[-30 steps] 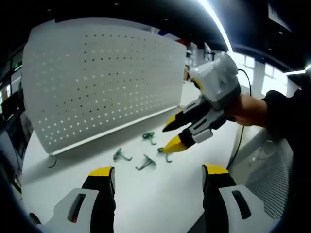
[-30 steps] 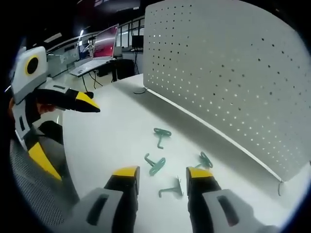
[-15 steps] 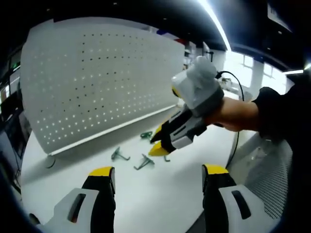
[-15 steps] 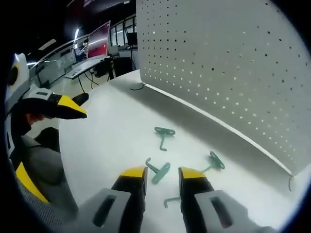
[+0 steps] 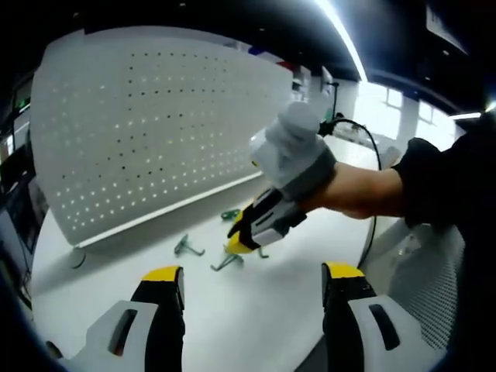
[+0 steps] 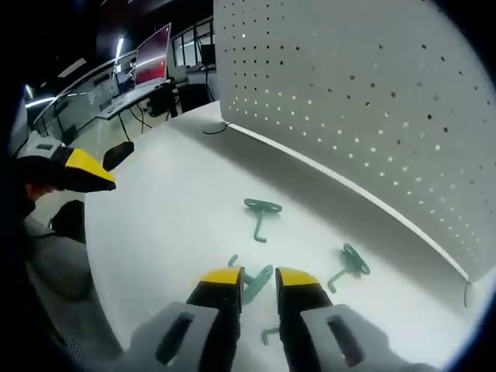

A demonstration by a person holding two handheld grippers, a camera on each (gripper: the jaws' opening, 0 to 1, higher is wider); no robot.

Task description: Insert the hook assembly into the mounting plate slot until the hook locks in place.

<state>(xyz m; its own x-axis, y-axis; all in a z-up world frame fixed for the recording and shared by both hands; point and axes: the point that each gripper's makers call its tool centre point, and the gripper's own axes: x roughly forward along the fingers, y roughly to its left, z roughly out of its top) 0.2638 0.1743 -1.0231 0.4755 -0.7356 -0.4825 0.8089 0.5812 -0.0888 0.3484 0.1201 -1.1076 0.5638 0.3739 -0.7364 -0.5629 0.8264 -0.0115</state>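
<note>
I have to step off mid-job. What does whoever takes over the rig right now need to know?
Right hand-held gripper: low over the white table, jaws nearly shut around a green hook; a firm grip cannot be confirmed.
Left hand-held gripper: open, empty, held back.
Three more green hooks lie loose on the table: one ahead, one nearer the upright white pegboard, and one partly hidden by the right jaw.
Done: no hook is in the pegboard.
Left: grip and lift the hook, then insert it in a pegboard slot until it locks.

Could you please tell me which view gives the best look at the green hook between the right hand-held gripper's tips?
The right gripper view: the hook lies close, between the right hand-held gripper tips, on the white table. In the left gripper view it is small and partly hidden behind that gripper.
</note>
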